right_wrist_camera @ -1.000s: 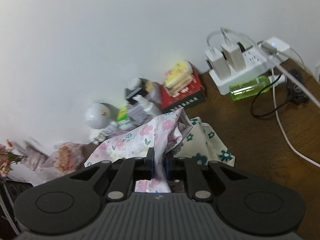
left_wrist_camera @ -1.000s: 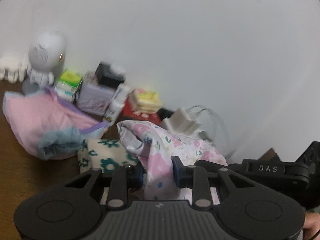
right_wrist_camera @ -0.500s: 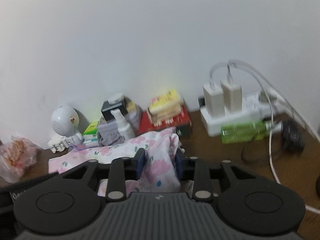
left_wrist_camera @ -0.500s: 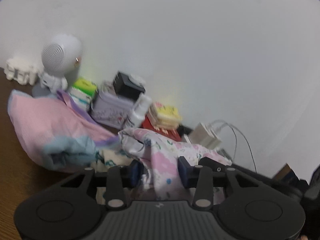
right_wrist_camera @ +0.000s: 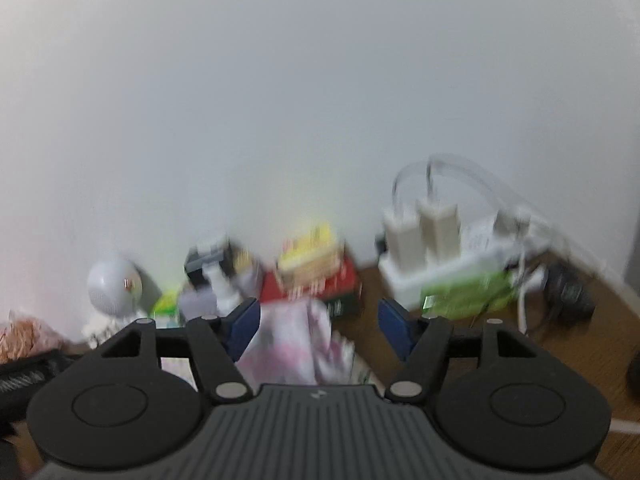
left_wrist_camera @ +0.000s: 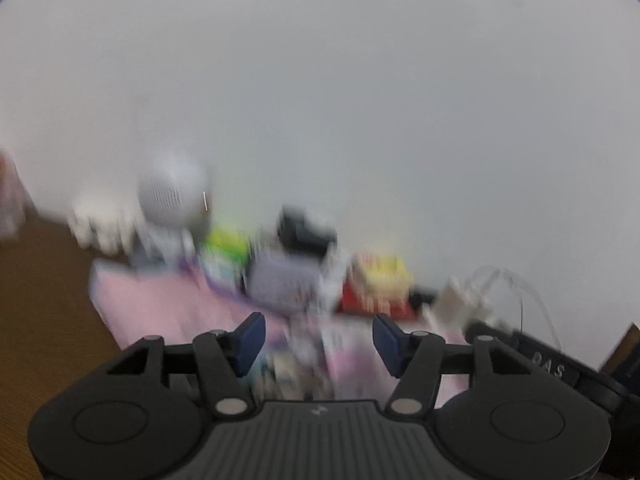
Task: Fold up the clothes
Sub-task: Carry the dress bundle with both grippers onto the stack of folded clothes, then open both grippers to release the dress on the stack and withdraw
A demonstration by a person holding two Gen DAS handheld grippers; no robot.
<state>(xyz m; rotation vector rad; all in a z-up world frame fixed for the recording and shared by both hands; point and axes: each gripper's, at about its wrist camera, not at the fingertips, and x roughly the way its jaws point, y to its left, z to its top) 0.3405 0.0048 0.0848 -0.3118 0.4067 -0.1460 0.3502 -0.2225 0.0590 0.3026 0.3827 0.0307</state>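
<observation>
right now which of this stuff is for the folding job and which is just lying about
For the job:
- floral garment, lying between the open right tongs
- pink garment, beyond the open left tongs

Lying about:
- round white speaker
- red box with a yellow pack on top
- power strip with chargers
- green bottle

Only legible text: "DAS", white letters on the black body of the right gripper (left_wrist_camera: 548, 368), seen at the lower right of the left wrist view. Print on the red box (right_wrist_camera: 336, 280) and the yellow packs (right_wrist_camera: 310, 250) by the wall at the desk's back edge is too motion-blurred to read.
</observation>
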